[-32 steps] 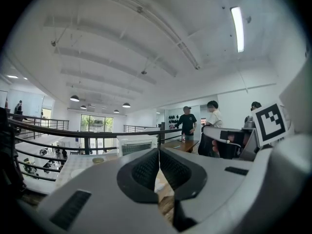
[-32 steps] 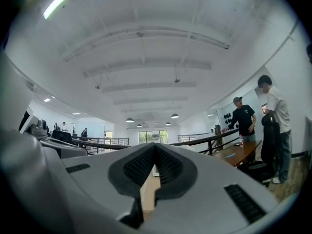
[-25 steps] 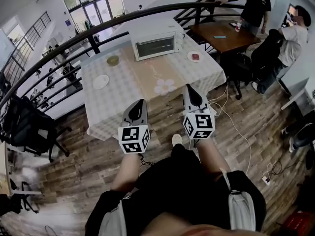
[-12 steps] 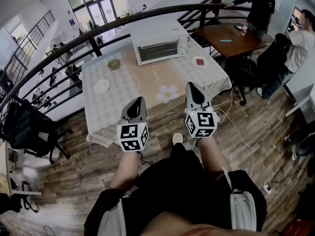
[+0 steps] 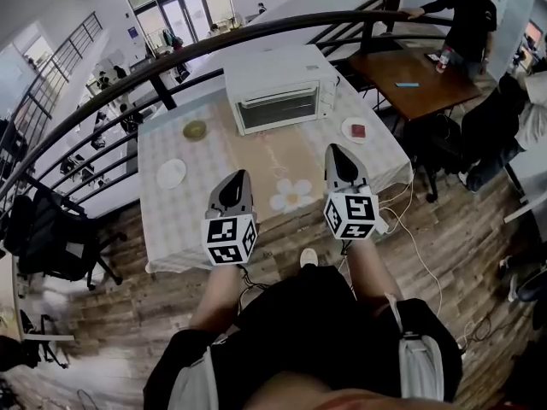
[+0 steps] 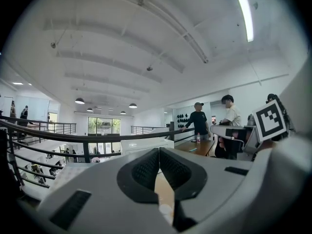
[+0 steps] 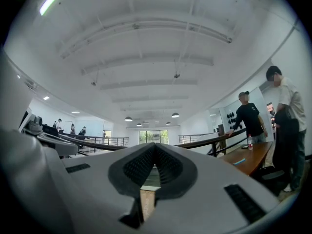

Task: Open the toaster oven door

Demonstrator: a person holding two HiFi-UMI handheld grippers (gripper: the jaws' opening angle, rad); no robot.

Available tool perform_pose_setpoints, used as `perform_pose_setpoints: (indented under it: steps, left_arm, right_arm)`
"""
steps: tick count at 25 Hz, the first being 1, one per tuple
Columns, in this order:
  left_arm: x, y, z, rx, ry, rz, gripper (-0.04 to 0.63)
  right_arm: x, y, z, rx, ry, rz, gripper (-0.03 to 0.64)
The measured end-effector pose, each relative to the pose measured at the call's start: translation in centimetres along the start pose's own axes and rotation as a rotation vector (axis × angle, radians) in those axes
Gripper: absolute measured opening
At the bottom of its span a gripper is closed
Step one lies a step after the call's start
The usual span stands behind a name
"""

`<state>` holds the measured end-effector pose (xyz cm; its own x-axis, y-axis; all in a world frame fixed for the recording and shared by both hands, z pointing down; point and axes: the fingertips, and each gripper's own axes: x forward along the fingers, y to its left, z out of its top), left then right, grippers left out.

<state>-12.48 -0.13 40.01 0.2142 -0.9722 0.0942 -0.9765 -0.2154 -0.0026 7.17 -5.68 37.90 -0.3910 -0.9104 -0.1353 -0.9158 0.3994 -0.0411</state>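
Both grippers hover over the near edge of the checked table (image 5: 184,212), and neither one touches anything. The left gripper (image 5: 241,178), at about 7 o'clock from the table's centre, has its fingers pressed together at the tips. The dark ribbed pads (image 6: 146,168) meet with nothing between them. The right gripper (image 5: 336,149), at about 5 o'clock, is the same: fingers fully closed, pads (image 7: 168,165) tip to tip, nothing held.

The white toaster oven (image 5: 278,88) sits at 12 o'clock on the far edge of the table, just in front of the dark curved railing (image 5: 256,29). Its glass door is closed and faces the person. It is well apart from both grippers, with the beige runner (image 5: 273,156) and a flower-shaped mat (image 5: 293,196) lying between. A white plate (image 5: 171,173) rests at 9 o'clock, a small green dish (image 5: 195,130) at 10 o'clock, and a small plate with something red on it (image 5: 357,130) at 2 o'clock, beside the oven.
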Motion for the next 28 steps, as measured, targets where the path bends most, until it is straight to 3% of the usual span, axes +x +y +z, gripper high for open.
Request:
perform_pose_setpoints:
  steps: [14, 28]
  left_arm:
    - [16.4, 3.7, 2.0, -0.011, 0.019, 0.095, 0.015]
    - [22.6, 7.3, 1.7, -0.036, 0.054, 0.120, 0.015]
  right_arm:
    - [16.4, -8.5, -3.6, 0.016, 0.071, 0.055, 0.002]
    - [24.7, -11.8, -6.5, 0.044, 0.159, 0.033, 0.011]
